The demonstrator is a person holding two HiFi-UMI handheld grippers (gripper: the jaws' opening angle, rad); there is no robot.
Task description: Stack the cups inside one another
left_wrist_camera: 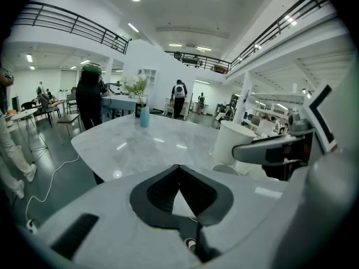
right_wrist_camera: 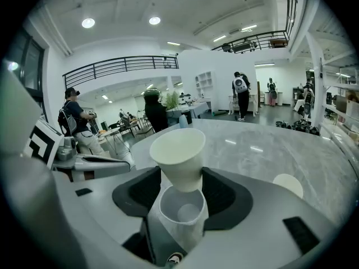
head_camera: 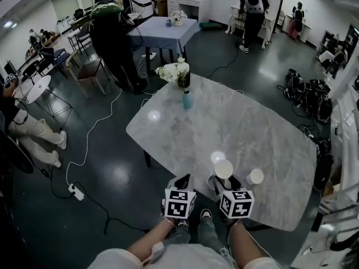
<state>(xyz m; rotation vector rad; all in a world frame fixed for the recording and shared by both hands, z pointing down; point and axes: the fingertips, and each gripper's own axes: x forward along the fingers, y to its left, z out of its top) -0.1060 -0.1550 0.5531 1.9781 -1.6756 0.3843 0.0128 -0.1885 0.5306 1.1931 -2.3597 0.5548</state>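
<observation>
My right gripper (right_wrist_camera: pixel 180 175) is clamped on the upper paper cup (right_wrist_camera: pixel 178 150). The cup is roughly upright, with its base at the mouth of the lower cup (right_wrist_camera: pixel 182 212), which sits deeper between the same jaws. Left gripper (left_wrist_camera: pixel 179 170): jaws together, empty, just beside. The third cup (right_wrist_camera: pixel 288 185) stands mouth-up on the marble table (right_wrist_camera: pixel 263 144) off to the right, so the right hand is nearer.

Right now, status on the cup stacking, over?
Left gripper shut, empty. Right gripper shut on cream paper cup, its base over a second white cup. Third white cup loose on grey marble table. Nothing blocking.
</observation>
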